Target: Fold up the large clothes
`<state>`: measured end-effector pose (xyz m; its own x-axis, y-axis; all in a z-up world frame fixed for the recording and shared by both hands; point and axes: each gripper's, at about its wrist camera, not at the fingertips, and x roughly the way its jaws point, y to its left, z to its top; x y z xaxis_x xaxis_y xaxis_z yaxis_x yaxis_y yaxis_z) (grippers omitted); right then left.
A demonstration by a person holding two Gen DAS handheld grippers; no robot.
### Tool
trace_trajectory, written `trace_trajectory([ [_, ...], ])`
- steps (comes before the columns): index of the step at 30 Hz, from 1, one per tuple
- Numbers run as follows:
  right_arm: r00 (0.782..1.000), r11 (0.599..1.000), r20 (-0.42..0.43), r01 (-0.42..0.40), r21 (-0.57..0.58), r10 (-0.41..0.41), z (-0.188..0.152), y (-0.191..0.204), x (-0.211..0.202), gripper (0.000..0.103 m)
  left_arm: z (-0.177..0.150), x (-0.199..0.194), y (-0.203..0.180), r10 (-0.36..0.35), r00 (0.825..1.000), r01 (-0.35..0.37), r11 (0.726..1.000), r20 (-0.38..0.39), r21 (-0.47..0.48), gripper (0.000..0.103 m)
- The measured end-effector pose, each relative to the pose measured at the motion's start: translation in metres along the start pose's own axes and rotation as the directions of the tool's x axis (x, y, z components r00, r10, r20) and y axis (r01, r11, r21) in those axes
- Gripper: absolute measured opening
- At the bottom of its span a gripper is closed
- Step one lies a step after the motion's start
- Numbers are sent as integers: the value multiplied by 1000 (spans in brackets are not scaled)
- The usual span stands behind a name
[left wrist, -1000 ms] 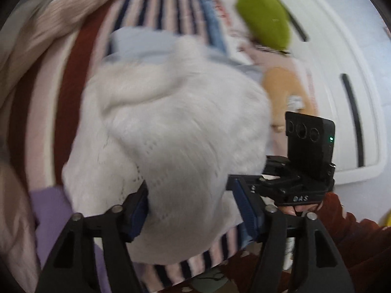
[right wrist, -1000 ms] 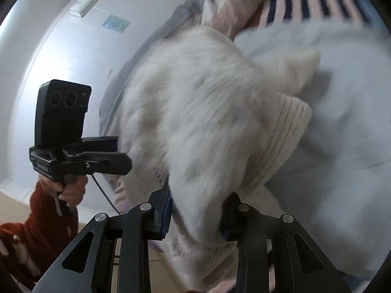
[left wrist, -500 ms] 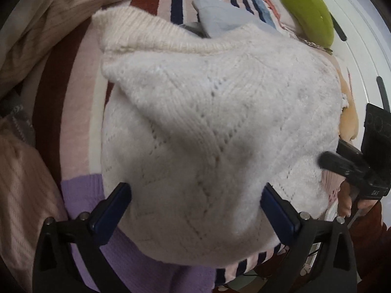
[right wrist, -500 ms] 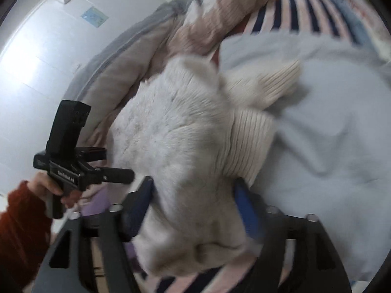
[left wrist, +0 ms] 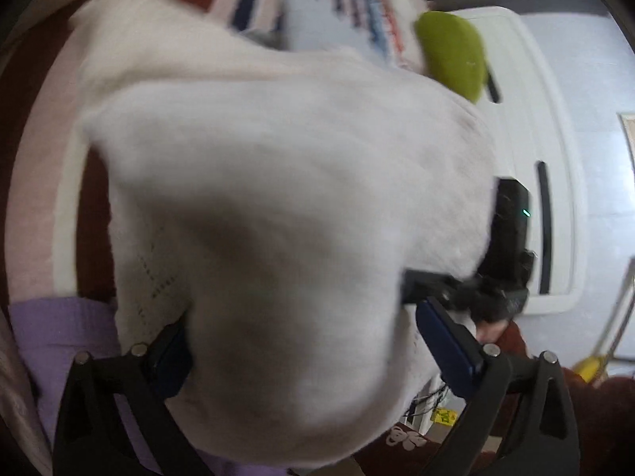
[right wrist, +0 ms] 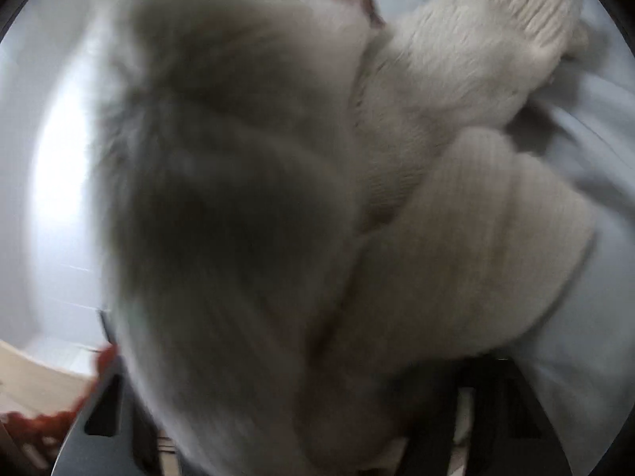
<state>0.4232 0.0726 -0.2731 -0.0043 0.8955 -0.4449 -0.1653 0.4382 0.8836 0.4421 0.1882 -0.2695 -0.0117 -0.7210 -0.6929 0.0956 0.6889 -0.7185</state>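
While closing, left tool [left wrist: 305,351] astride sweater [left wrist: 278,182]

The white sweater [left wrist: 278,214] bulges across the centre of the left wrist view, blocking the way ahead. Bare striped bedding [left wrist: 43,182] lies free along the left edge. At right, the other gripper [left wrist: 504,261] and a green cushion [left wrist: 452,53] crowd the passage beside the white board [left wrist: 555,158]

Left tool [left wrist: 305,341]: black frame, blue pads, silver screws. Dark red fuzzy sleeve [left wrist: 516,337].
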Motion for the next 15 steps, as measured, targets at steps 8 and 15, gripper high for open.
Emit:
trace_trajectory([
  [8,993,992,105,-31,-126,44,6,60,-122,46,26,-45,-116,-89,994,75,978,67,194,80],
  [15,976,976,209,104,-190,-63,9,90,-265,47,82,-14,-225,-55,998,38,935,39,351,80],
])
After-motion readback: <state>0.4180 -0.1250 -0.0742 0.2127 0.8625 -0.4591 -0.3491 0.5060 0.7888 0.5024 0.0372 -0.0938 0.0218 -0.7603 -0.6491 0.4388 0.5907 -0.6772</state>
